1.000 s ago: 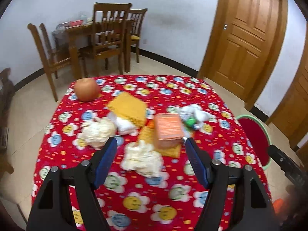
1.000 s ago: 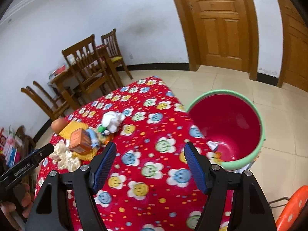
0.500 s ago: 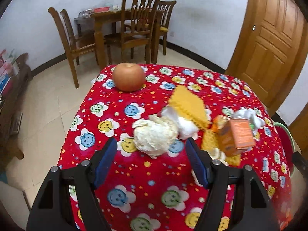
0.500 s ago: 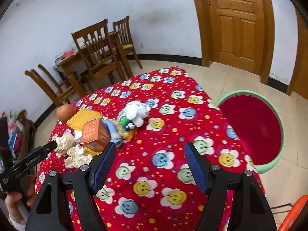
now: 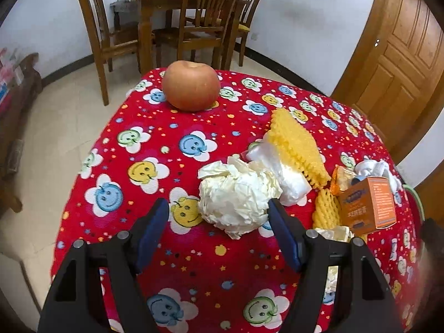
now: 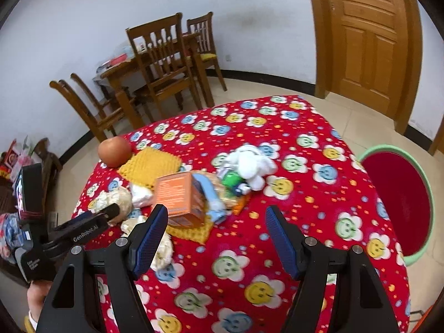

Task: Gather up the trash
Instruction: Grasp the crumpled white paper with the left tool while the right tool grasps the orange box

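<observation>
From the left wrist, the left gripper point(image 5: 217, 215) is hovering with its fingers spread wide and gripping nothing; a crumpled paper ball point(image 5: 238, 195) is lying on the red tablecloth point(image 5: 155, 127) just ahead, between the fingertips; a yellow foam net point(image 5: 297, 144) and an orange carton point(image 5: 367, 202) are sitting to its right, an apple point(image 5: 191, 84) well behind. From the right wrist, the right gripper point(image 6: 216, 229) is hanging open and empty over the cloth; the carton point(image 6: 181, 195) is lying near its left fingertip; a white wad point(image 6: 251, 163) is resting beyond; the red bin point(image 6: 399, 199) is standing beside the table, right.
</observation>
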